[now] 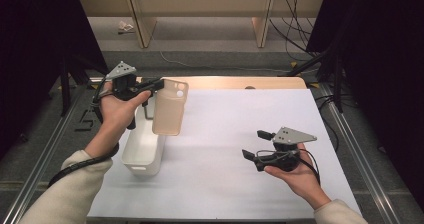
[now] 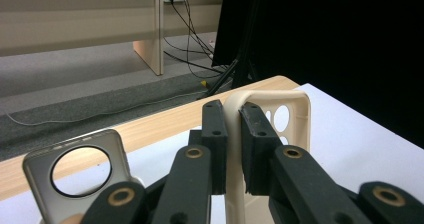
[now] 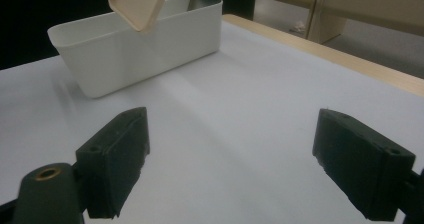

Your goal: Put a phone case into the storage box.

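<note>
**Beige phone case held up over the white bin**

Nearest us, our right hand (image 1: 295, 176) lies palm up low over the white table (image 1: 240, 134), its gripper (image 1: 257, 144) pointing left with the black jaws spread wide and nothing between them. Farther off, our left forearm angles up and forward, and the left gripper (image 1: 159, 85) points right, pinching the rim of a beige phone case (image 1: 170, 109). The case is thin, smooth and matte, with rounded corners and round camera holes near its top, and it hangs upright in the air just above the rim of a white plastic bin (image 1: 145, 149). A silver case (image 2: 75, 174) with one large round hole stands in the bin. We can read no writing.
</note>
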A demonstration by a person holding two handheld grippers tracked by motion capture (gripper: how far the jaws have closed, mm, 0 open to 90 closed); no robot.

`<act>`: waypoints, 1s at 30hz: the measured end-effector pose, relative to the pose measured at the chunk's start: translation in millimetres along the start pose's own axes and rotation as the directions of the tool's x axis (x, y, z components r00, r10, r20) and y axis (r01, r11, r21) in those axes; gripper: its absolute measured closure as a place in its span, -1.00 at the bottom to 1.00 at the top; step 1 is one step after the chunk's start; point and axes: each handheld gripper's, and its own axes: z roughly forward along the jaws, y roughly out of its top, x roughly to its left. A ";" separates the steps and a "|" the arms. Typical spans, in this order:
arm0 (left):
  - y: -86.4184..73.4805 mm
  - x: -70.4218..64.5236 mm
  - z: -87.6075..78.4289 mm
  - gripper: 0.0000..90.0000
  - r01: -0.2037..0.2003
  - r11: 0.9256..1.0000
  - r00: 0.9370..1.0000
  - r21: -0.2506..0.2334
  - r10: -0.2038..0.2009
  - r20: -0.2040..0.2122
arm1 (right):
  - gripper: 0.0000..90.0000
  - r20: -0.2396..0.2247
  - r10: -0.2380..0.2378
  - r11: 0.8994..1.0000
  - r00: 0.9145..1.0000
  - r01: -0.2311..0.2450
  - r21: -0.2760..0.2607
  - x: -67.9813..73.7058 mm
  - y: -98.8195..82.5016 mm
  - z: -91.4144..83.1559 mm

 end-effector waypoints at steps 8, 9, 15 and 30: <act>1.9 5.6 -2.3 0.83 0.001 1.000 1.000 -0.006 -0.001 -0.012 | -0.64 0.010 0.009 1.000 1.000 -0.009 -0.007 -4.0 -1.0 -5.1; 2.2 6.6 -2.4 0.83 -0.001 1.000 1.000 -0.007 0.001 -0.015 | -0.64 0.010 0.009 1.000 1.000 -0.009 -0.008 -4.4 -1.1 -5.8; 2.4 12.5 -2.4 0.82 -0.006 1.000 0.999 -0.008 0.006 -0.032 | -0.64 0.017 0.016 1.000 1.000 -0.015 -0.010 -6.2 -2.6 -8.1; 1.6 32.8 -2.3 0.83 0.009 1.000 0.998 -0.016 -0.010 -0.061 | -0.64 0.023 0.021 1.000 1.000 -0.020 -0.011 -8.7 -3.8 -11.0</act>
